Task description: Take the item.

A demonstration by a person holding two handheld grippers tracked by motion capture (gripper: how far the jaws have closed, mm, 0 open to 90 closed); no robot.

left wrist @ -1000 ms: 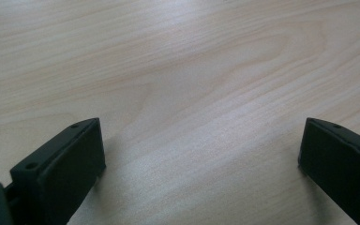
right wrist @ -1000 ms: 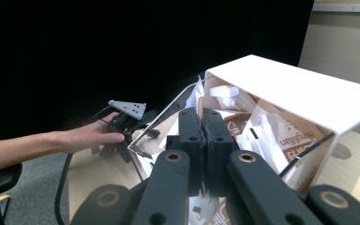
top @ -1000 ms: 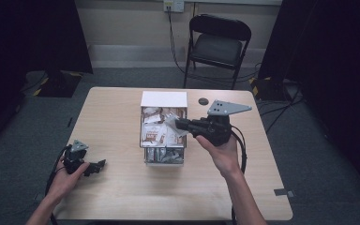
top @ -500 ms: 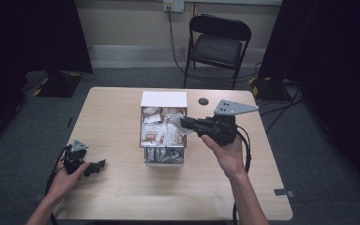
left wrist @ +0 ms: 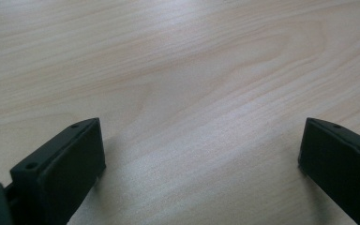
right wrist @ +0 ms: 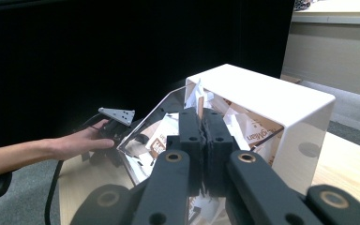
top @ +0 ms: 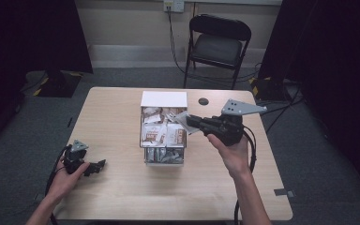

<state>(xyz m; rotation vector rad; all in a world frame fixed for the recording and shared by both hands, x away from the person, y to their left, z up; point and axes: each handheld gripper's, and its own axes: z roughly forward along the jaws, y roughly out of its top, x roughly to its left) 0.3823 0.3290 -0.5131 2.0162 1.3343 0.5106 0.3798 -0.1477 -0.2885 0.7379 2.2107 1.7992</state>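
Note:
A box with a white back and clear walls stands mid-table, full of several snack packets. My right gripper hovers at the box's right rim, pointing left, shut on a thin white packet. In the right gripper view the jaws are pressed together on the packet's edge, with the box just beyond. My left gripper rests low on the table at the near left. Its jaws stand wide open over bare wood.
A small black round disc lies behind the box to the right. Beyond the table's far edge stands a black folding chair. Cables trail from both grippers. A patch of tape sits near the table's right front corner.
My right gripper has shifted a little to the right with the white packet, drawing it toward the box's right rim. The left gripper has stayed put.

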